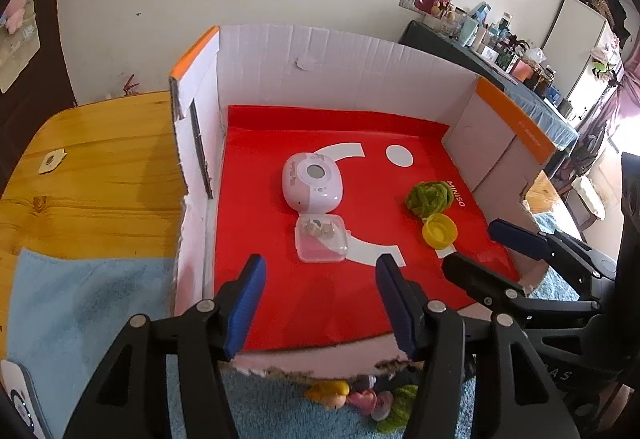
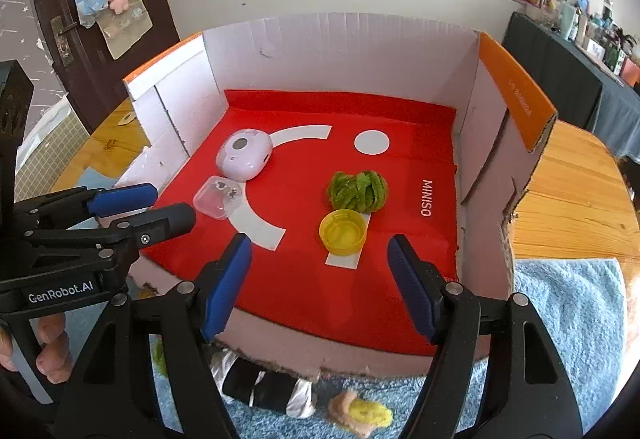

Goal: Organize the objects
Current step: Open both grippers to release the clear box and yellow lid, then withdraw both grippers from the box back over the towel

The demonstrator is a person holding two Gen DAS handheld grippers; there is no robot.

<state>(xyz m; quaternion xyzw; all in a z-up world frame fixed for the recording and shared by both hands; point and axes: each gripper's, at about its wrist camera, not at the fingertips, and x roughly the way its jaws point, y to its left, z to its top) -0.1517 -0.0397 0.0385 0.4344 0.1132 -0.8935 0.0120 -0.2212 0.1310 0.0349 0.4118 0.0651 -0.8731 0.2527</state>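
A cardboard box [image 1: 304, 51] [image 2: 336, 39] lined with a red MINISO sheet holds a pale pink device [image 1: 310, 183] [image 2: 245, 154], a clear plastic case [image 1: 322, 239] [image 2: 218, 197], a green fuzzy ball [image 1: 428, 197] [image 2: 358, 191] and a yellow cap [image 1: 439, 231] [image 2: 343, 231]. My left gripper [image 1: 320, 271] [image 2: 144, 205] is open and empty at the box's front edge, pointing at the clear case. My right gripper [image 2: 320, 251] [image 1: 476, 247] is open and empty, just in front of the yellow cap.
The box stands on a wooden table [image 1: 88, 175] [image 2: 572, 199]. A blue towel [image 1: 80, 303] [image 2: 568, 319] lies in front of the box. Small toys [image 1: 360, 397] and a black and silver object [image 2: 264, 389] lie on the towel below the box's torn front edge.
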